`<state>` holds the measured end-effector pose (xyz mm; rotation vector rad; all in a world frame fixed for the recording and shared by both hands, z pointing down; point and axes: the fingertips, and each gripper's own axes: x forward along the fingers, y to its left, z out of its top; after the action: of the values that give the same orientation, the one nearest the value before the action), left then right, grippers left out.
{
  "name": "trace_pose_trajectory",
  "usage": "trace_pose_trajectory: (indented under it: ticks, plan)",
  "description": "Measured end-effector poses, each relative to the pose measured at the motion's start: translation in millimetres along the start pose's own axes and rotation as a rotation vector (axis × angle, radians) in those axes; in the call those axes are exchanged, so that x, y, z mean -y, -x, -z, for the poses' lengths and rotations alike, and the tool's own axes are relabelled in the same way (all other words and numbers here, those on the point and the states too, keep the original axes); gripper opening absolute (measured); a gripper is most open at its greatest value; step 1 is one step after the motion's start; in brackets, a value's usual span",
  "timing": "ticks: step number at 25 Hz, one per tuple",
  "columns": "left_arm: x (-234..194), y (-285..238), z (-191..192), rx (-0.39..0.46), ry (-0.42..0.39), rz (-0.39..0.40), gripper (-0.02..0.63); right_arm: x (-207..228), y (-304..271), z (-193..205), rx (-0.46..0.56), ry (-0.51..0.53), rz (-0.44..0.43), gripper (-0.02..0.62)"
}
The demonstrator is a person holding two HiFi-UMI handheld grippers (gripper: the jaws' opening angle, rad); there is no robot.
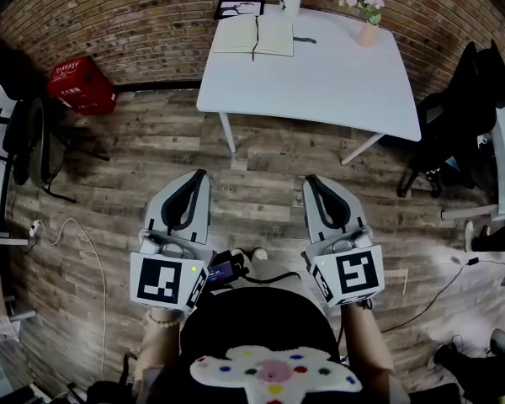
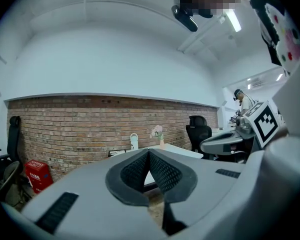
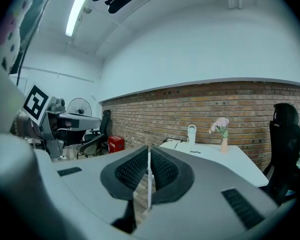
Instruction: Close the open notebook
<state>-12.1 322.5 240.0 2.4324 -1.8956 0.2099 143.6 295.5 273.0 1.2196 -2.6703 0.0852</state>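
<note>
Hovering over the wooden floor, the left gripper is holding its jaws pressed together with nothing between them; well ahead of its fingertips, the open notebook is lying flat on the white table; the right gripper is likewise closed and empty, the notebook lying ahead and left of its tips.

Office: swivel chairs, white table

Head camera looks steeply down over left gripper and right gripper; their cameras face the same distant table.
</note>
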Motion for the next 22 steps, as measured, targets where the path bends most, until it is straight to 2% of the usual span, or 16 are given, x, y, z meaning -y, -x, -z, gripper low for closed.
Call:
trace_pose_trajectory:
  ticks: [5,9,12,17,22]
  plan:
    - [13.0,0.7,-5.1,0.027,-0.036,0.008,0.017,6.5,8.5,2.9,0.019,0.005,0.009,0.04]
    - [28.2,-0.5,-9.2,0.032,-0.041,0.043,0.015,13.6,11.2,1.7,0.047,-0.039,0.014,0.04]
    - [32.5,-5.0,-7.4,0.028,-0.059,0.055,0.017,16.2,6.7,3.7,0.039,-0.007,0.02,0.04]
    - [24.5,-18.8,-2.2,0.029,-0.056,0.053,0.017,19.5,-6.0,11.5,0.004,0.061,0.043,0.04]
    - [8.0,-43.6,-0.1,0.036,-0.049,0.055,0.015,35.5,-26.6,15.2,-0.016,0.041,0.076,0.041]
